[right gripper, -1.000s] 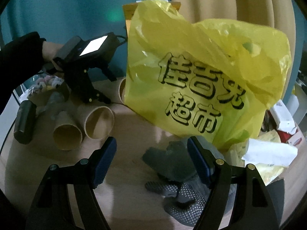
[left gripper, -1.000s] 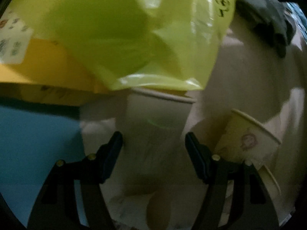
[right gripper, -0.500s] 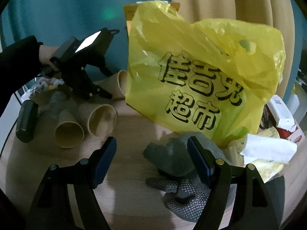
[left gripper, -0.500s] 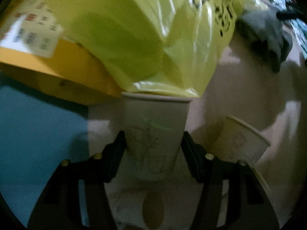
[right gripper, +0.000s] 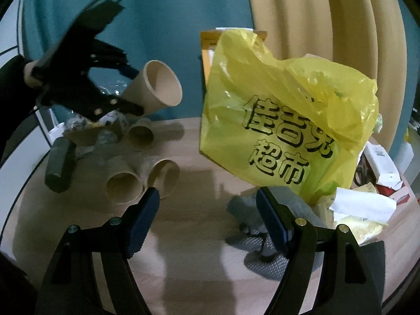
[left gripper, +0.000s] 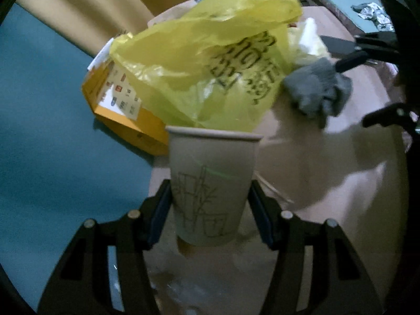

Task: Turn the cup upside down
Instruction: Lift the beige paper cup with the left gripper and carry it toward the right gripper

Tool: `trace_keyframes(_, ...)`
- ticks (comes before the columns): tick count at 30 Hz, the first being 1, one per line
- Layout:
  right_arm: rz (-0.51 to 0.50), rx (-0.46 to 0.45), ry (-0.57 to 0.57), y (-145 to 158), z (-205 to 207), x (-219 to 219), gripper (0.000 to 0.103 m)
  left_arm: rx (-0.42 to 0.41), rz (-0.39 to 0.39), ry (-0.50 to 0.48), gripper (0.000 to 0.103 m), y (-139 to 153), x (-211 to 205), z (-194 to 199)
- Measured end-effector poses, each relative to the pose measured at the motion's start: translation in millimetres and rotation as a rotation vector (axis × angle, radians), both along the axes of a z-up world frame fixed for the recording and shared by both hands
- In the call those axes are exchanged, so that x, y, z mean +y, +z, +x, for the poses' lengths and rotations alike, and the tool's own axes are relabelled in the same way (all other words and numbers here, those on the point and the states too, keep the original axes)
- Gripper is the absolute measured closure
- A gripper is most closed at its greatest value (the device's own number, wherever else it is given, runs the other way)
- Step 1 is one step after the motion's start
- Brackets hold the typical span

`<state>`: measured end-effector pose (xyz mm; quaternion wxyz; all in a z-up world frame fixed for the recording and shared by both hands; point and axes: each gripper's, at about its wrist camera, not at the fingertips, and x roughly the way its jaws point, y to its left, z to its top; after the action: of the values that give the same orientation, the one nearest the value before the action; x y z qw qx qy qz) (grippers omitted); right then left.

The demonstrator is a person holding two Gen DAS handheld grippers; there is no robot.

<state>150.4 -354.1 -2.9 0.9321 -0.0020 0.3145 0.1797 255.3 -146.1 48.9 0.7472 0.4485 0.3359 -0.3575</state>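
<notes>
My left gripper (left gripper: 210, 210) is shut on a paper cup (left gripper: 211, 181) with a bamboo drawing, its rim pointing away from the camera. In the right wrist view the same cup (right gripper: 155, 89) is held up in the air above the table by the left gripper (right gripper: 131, 105), tilted with its mouth facing right and towards me. My right gripper (right gripper: 207, 215) is open and empty, low over the wooden table (right gripper: 199, 249).
Three more paper cups (right gripper: 123, 186) lie on their sides at the left. A big yellow plastic bag (right gripper: 283, 131) stands in the middle, an orange box (left gripper: 123, 110) behind it. Grey gloves (right gripper: 252, 210) lie by the right finger. A dark cylinder (right gripper: 59, 168) lies far left.
My left gripper closed on the cup and lifted it off the table, up and away from the other cups. The right gripper stayed roughly in place.
</notes>
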Motion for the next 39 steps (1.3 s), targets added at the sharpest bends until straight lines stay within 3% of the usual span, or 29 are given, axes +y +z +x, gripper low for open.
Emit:
trace_keyframes(7, 0.002, 0.005, 0.082, -2.8, -33.8, 19.7, 0.024, 0.026, -0.031, 0.061, 0.043, -21.8, 20.2, -92.9)
trace_keyframes(11, -0.041, 0.043, 0.149, -17.5, -50.6, 39.2, 0.024, 0.052, -0.083, 0.164, 0.043, -39.9, 43.8, -133.4)
trace_keyframes(15, -0.099, 0.056, 0.215, -30.4, -70.3, 59.3, 0.024, 0.081, -0.068, 0.246, 0.043, -72.4, 62.0, -165.1)
trace_keyframes(19, -0.117, 0.078, 0.251, -42.5, -83.2, 76.1, 0.024, 0.093, 0.008, 0.296, 0.043, -110.4, 67.5, -181.2)
trace_keyframes(23, -0.14, 0.08, 0.284, -46.4, -92.6, 88.9, 0.024, 0.109, 0.054, 0.261, 0.043, -130.0, 62.9, -197.9)
trace_keyframes(33, -0.131, 0.08, 0.262, -46.1, -97.0, 85.0, 0.024, 0.094, 0.099, 0.212, 0.041, -135.6, 54.1, -205.1)
trace_keyframes(39, -0.129, 0.095, 0.25, -47.3, -97.1, 79.6, 0.024, 0.084, 0.111, 0.237, 0.041, -138.8, 51.1, -200.0)
